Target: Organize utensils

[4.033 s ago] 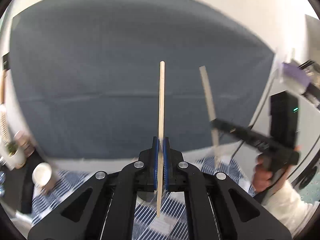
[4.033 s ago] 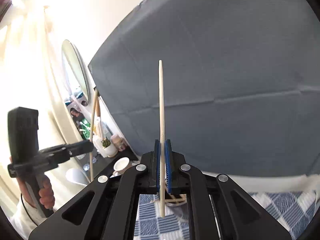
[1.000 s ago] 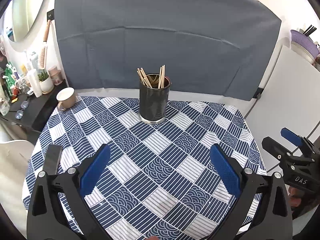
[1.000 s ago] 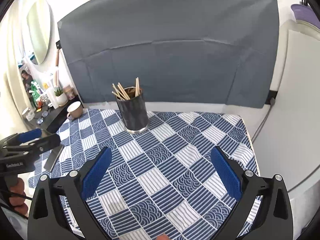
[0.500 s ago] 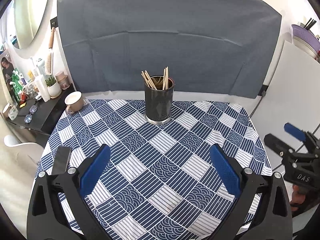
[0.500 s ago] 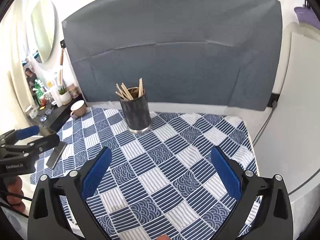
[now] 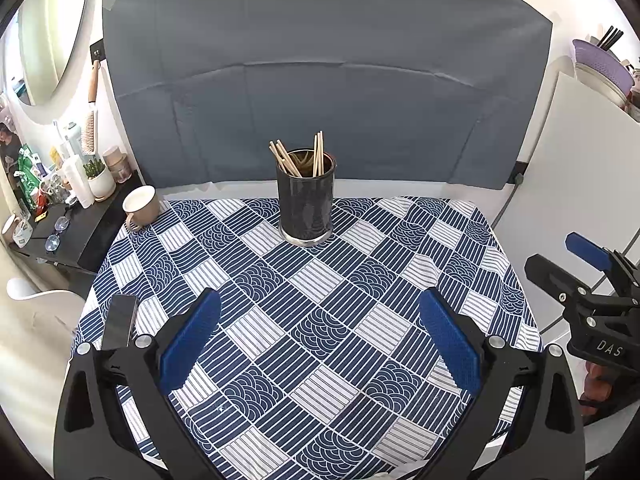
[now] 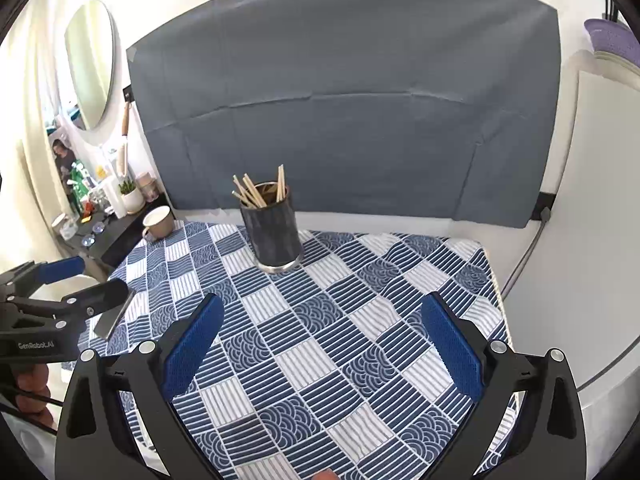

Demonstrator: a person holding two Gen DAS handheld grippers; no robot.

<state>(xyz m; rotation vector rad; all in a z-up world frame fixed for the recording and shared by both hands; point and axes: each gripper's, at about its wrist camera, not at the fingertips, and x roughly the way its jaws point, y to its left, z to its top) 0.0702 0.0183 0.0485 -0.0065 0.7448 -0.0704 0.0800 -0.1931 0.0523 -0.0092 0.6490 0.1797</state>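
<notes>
left gripper (image 7: 319, 334): jaws spread wide, empty | right gripper (image 8: 320, 334): same | wooden chopsticks (image 7: 298, 158) stood in dark cylindrical holder (image 7: 306, 204) on blue-white patterned tablecloth (image 7: 340, 320)

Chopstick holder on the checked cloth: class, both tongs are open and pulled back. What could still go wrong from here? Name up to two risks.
1. The chopsticks lean outward above the rim of the tall, narrow holder; a passing sweep of the left tongs or right tongs could catch them and tip it.
2. The phone lies at the table's left edge, near the left tongs; a nudge might push it off.
</notes>
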